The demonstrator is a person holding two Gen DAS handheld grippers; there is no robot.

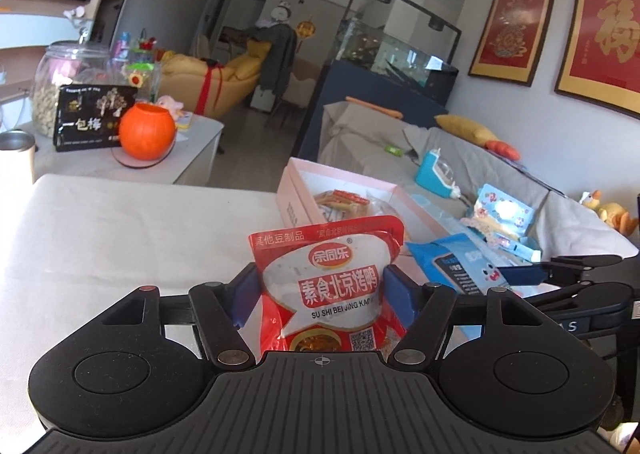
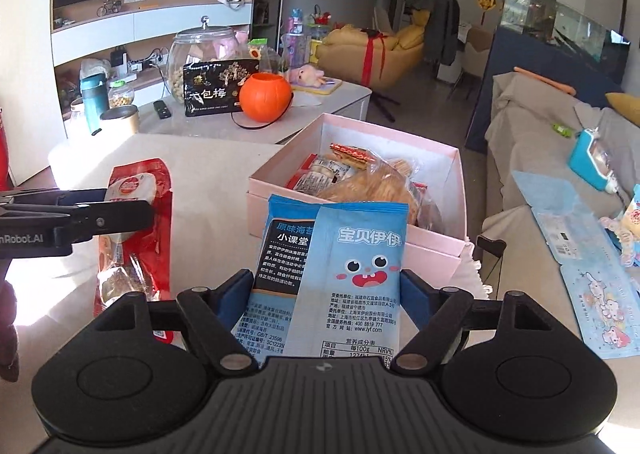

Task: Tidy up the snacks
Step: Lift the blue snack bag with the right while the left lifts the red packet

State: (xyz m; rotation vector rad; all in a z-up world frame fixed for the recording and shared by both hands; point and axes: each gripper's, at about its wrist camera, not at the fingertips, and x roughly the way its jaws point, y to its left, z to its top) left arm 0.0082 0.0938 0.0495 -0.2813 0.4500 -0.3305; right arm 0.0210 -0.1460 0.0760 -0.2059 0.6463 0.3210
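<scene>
My left gripper (image 1: pixel 322 286) is shut on a red snack packet (image 1: pixel 328 286) and holds it upright above the white table. The same packet (image 2: pixel 134 230) shows in the right wrist view, clamped by the left gripper (image 2: pixel 120 210). My right gripper (image 2: pixel 326 290) is shut on a blue seaweed packet (image 2: pixel 340 274), which also shows in the left wrist view (image 1: pixel 452 262). Just beyond it stands an open pink box (image 2: pixel 440 250) that holds several snack packets (image 2: pixel 360 174). The box also shows in the left wrist view (image 1: pixel 292 198).
A white table (image 1: pixel 120 238) lies under both grippers. Behind it a second table carries an orange pumpkin pot (image 2: pixel 266 96), a black snack bag (image 2: pixel 216 88) and a glass jar (image 2: pixel 200 46). A grey sofa (image 2: pixel 532 158) with blue paper bags (image 2: pixel 600 294) is at the right.
</scene>
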